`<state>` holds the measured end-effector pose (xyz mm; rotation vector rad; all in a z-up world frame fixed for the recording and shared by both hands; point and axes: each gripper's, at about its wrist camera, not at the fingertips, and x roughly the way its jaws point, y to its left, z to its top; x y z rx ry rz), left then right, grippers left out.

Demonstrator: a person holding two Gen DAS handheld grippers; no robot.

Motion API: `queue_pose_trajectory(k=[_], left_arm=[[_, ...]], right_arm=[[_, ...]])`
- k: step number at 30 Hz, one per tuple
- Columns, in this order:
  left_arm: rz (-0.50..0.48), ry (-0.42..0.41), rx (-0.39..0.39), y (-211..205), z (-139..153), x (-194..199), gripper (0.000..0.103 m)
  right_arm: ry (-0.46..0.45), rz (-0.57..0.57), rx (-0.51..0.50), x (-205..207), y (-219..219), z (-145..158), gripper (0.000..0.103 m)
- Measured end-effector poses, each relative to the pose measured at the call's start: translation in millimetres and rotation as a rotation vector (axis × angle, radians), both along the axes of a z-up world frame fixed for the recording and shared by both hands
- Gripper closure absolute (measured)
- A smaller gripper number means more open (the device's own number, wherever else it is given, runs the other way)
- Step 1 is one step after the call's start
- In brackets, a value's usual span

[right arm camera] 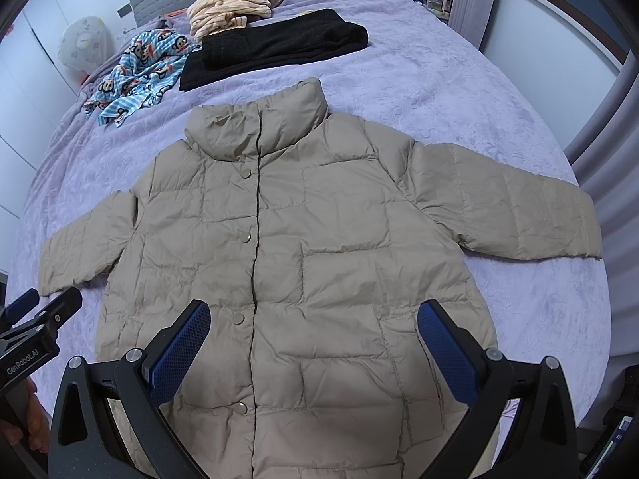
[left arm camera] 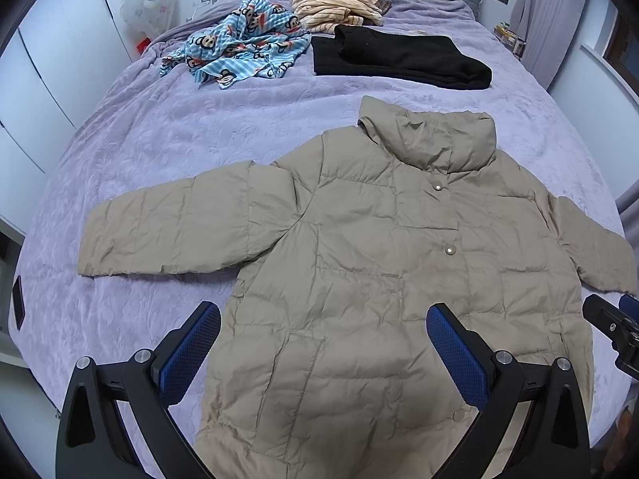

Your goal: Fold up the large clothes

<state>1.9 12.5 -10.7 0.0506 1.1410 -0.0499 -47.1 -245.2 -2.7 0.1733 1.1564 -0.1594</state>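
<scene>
Each tool, left tool (left arm camera: pixel 323 343) and right tool (right arm camera: pixel 313 339), hangs spread wide with dimpled blue pads over the hem, pinching nothing. The beige quilted puffer jacket (right arm camera: pixel 303 247) fills the frame's centre, flat, snapped shut, sleeves out, on an embossed lavender bed (left arm camera: pixel 167 135). Upper frame: folded black knit (left arm camera: pixel 399 60), rumpled monkey-print cloth (left arm camera: pixel 239 52).

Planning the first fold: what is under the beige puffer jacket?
The beige puffer jacket lies flat, buttoned, on the purple bedspread. Only bedspread shows around its edges; anything beneath it is covered.
</scene>
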Motion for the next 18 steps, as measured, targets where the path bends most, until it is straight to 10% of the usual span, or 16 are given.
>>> queue_pose_trajectory(k=[18], left_arm=[[-0.001, 0.001, 0.0, 0.2, -0.4, 0.1, 0.0]], right_arm=[[0.002, 0.0, -0.001, 0.4, 1.8, 0.4, 0.0]])
